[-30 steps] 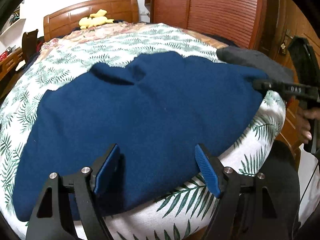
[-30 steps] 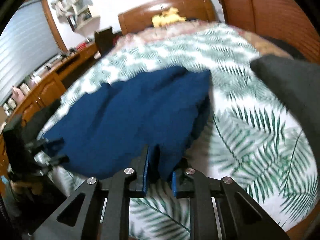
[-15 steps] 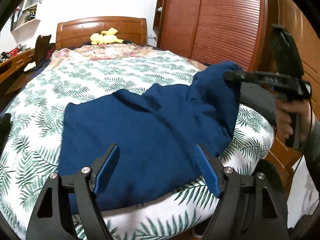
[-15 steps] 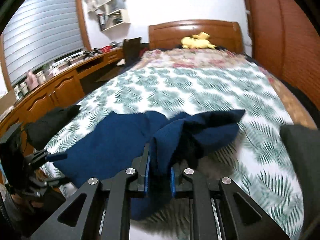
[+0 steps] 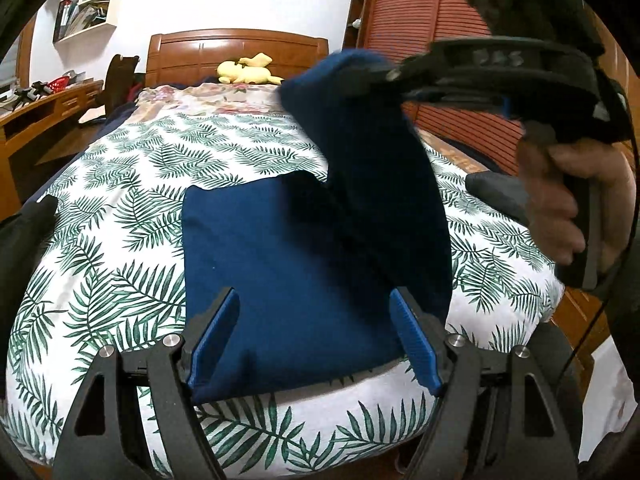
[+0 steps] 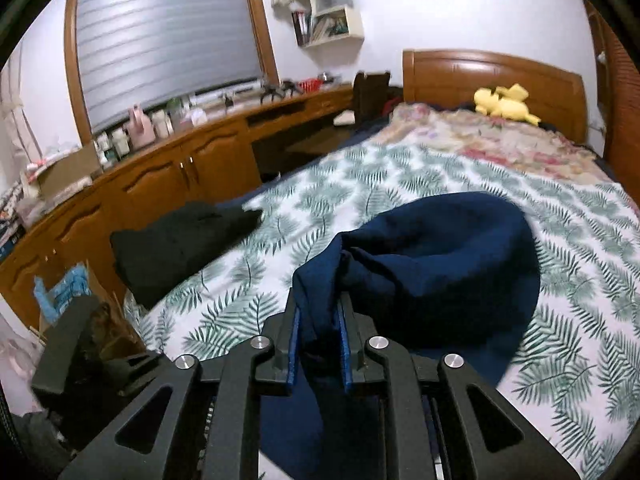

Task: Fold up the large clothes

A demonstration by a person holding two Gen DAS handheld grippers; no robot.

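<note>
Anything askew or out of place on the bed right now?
Nothing damaged or spilled. The blue garment is lopsided: the right gripper holds one edge lifted and bunched, the rest lies flat. The left gripper is open, holding nothing. A black garment lies crumpled at the bed edge.

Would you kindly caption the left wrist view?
Right gripper lifts the blue garment's edge over the bed; left gripper open.

I found almost nothing legible. The only marking sat on the top of the right gripper (image 5: 376, 74), above the raised navy garment (image 5: 304, 264): faint handwritten characters, too smeared for me to read.
</note>
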